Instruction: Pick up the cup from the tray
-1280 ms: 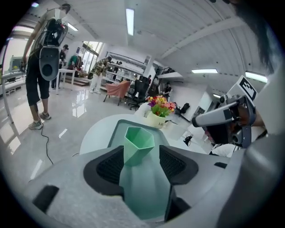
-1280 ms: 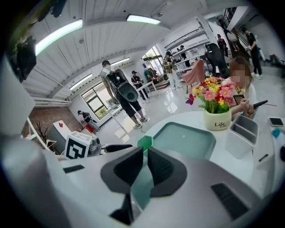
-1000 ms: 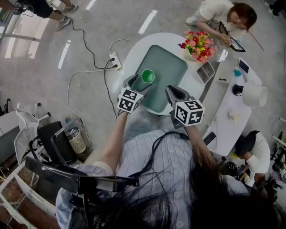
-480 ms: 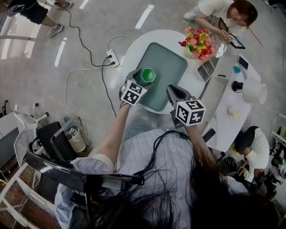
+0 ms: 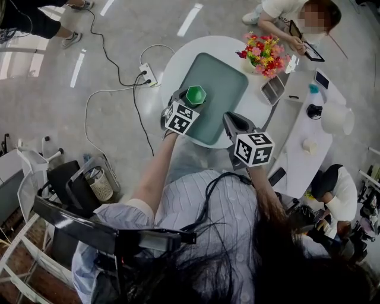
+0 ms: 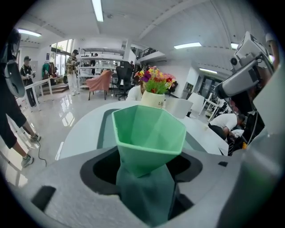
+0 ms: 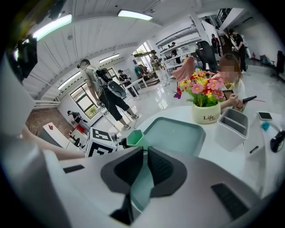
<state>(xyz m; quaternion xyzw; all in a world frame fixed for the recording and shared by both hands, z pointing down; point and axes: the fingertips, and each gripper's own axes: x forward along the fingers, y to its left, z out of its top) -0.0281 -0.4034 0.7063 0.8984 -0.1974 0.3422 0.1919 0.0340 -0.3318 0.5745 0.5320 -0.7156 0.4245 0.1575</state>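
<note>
A green faceted cup (image 5: 195, 95) hangs over the left edge of the grey-green tray (image 5: 221, 83) on the round white table (image 5: 178, 62). My left gripper (image 5: 189, 100) holds it. In the left gripper view the cup (image 6: 149, 133) fills the space between the jaws of the left gripper (image 6: 147, 176), which are closing on its lower part, with the tray (image 6: 103, 129) below and beyond. My right gripper (image 5: 231, 122) hovers at the tray's near edge. In the right gripper view the right gripper (image 7: 145, 156) has its jaws almost together with nothing in them. The cup (image 7: 135, 139) shows to its left.
A pot of flowers (image 5: 264, 56) and a white bin (image 5: 273, 92) stand past the tray's far right corner. A person (image 5: 285, 15) sits at the table's far side. A power strip (image 5: 146, 74) and cables lie on the floor to the left. A long white table (image 5: 309, 142) stands at the right.
My left gripper has moved forward along the tray's left edge, and the green cup has gone with it. The right gripper has barely shifted.
</note>
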